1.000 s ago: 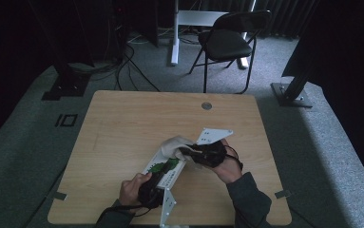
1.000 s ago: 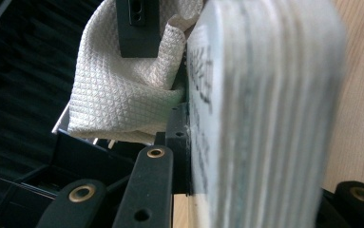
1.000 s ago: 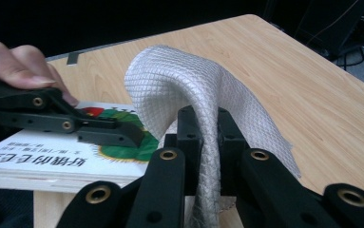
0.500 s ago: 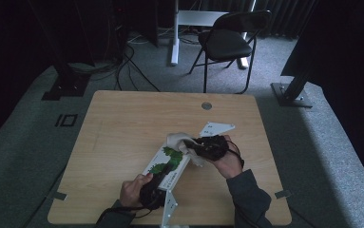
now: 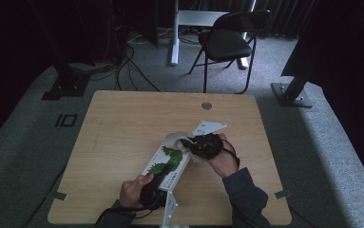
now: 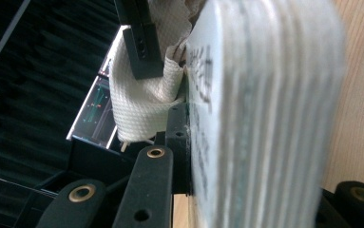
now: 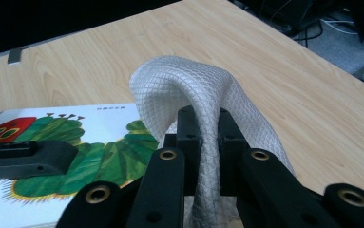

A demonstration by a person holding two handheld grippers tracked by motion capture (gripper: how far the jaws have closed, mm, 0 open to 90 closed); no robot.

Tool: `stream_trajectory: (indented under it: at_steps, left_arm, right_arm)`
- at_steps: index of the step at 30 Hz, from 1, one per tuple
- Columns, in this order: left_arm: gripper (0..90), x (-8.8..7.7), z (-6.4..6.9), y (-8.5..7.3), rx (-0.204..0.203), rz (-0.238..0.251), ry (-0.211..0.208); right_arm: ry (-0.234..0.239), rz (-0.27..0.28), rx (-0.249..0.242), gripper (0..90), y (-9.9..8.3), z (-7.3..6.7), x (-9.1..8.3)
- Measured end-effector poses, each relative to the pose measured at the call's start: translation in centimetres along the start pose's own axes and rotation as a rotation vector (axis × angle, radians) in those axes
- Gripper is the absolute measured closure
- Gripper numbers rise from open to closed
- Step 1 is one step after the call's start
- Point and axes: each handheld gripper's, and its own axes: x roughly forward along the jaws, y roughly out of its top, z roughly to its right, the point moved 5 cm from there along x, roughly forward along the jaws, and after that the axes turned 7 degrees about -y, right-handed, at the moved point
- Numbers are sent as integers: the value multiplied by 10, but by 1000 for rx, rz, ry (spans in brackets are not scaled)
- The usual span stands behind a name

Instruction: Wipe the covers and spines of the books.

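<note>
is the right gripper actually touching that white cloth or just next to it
Touching. The right gripper view shows the right gripper with its two black jaws pinched shut on a fold of the white cloth, which bulges up over their tips.

The high view was dim and slightly soft, its corners and back wall sunk in near black, while even light from above lit the wooden table (image 5: 122, 142) and threw only faint shadows under the hands. In the left gripper view the book (image 6: 265, 114) stood so close that its page edges blurred, with a dark backdrop beside it. The right gripper view was brighter, the white cloth (image 7: 194, 90) sharp and the far tabletop softened
</note>
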Motion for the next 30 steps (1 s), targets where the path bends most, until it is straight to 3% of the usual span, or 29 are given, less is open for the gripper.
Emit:
stream_trajectory:
  at_steps: [30]
  left_arm:
    - [779,0,1,0,10,-2,12]
  right_arm:
    - [123,-33,-92,839,7,-41,8]
